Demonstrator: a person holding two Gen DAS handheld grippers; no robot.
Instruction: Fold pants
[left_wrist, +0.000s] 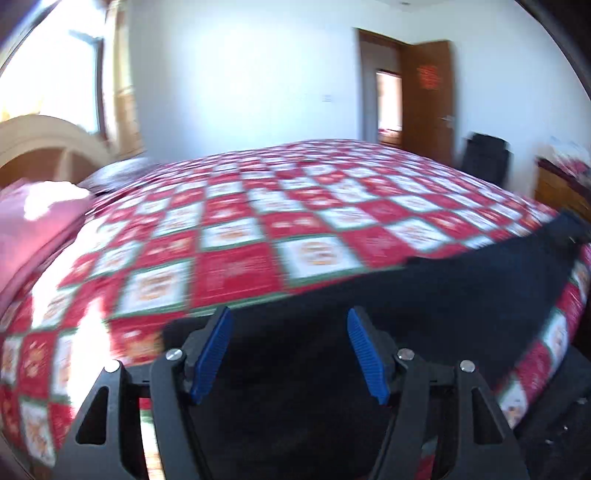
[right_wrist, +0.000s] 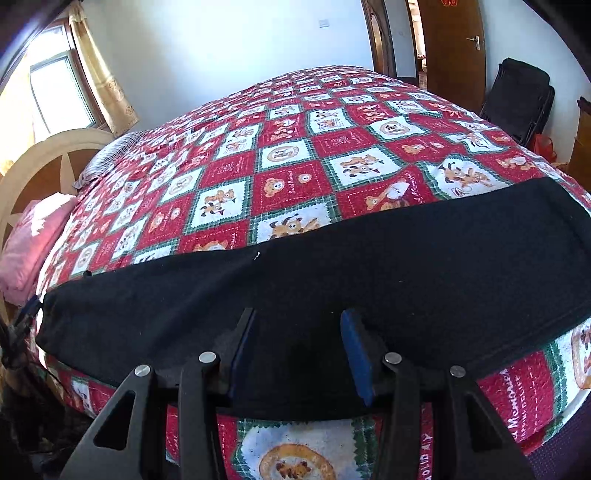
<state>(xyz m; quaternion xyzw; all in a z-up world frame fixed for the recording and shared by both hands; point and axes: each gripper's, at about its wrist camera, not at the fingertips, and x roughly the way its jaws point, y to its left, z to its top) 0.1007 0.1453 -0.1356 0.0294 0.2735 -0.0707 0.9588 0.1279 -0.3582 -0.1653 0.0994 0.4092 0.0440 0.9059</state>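
Black pants (right_wrist: 332, 280) are lying flat across our checked quilt (right_wrist: 288, 155); we are holding left gripper (left_wrist: 290, 352) and right gripper (right_wrist: 301, 354) spread wide above them, gripping nothing

left view blurred; pants (left_wrist: 461, 295) cut off.

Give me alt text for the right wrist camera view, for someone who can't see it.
Black pants lie flat in a long band across the near edge of a bed covered by a red, white and green cartoon quilt. The open right gripper hovers over their near edge. A pink pillow sits at far left.
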